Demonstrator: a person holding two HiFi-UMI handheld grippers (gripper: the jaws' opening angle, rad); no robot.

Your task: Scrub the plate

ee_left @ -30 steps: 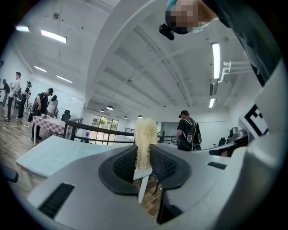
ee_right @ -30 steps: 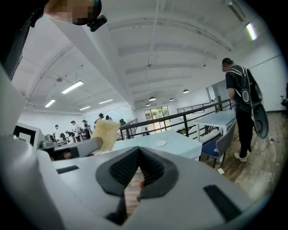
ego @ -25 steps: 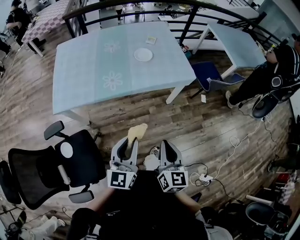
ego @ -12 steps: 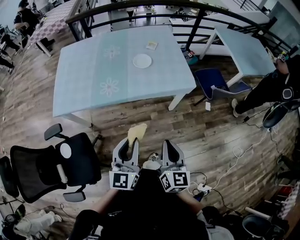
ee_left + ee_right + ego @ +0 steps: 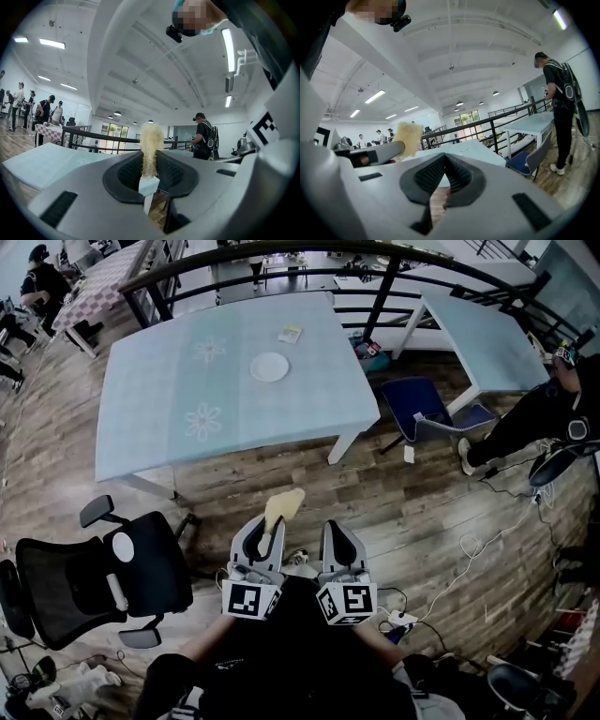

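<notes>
Seen from the head view, both forearms come up from the 6 o'clock edge, held close together before the body. The left claw (image 5: 262, 531) and right claw (image 5: 342, 532) point side by side toward 12 o'clock above the floor (image 5: 422, 493). The hands are hidden under the marker cubes. A yellow scrubber (image 5: 284, 504) sticks out of the left claw's tip. The plate (image 5: 269, 367) lies well apart from both claws, at 12 o'clock, on the pale blue tabletop (image 5: 169, 399). A small card (image 5: 290, 334) lies just beyond the plate at 1 o'clock, too small to make out. A black chair (image 5: 103, 577) stands at 9 o'clock of the claws. A person (image 5: 548, 399) at 2 o'clock is cut off by the frame edge.

In the left gripper view the jaws are clamped on the scrubber, which stands upright between them with its pale base pinched low in the pads. The tabletop spreads at 9 o'clock, and the plate is too small to pick out on it.

In the right gripper view the jaws meet tip to tip, empty. The scrubber shows blurred at 10 o'clock. The person stands at 2 o'clock beside a rail (image 5: 487, 124).
</notes>
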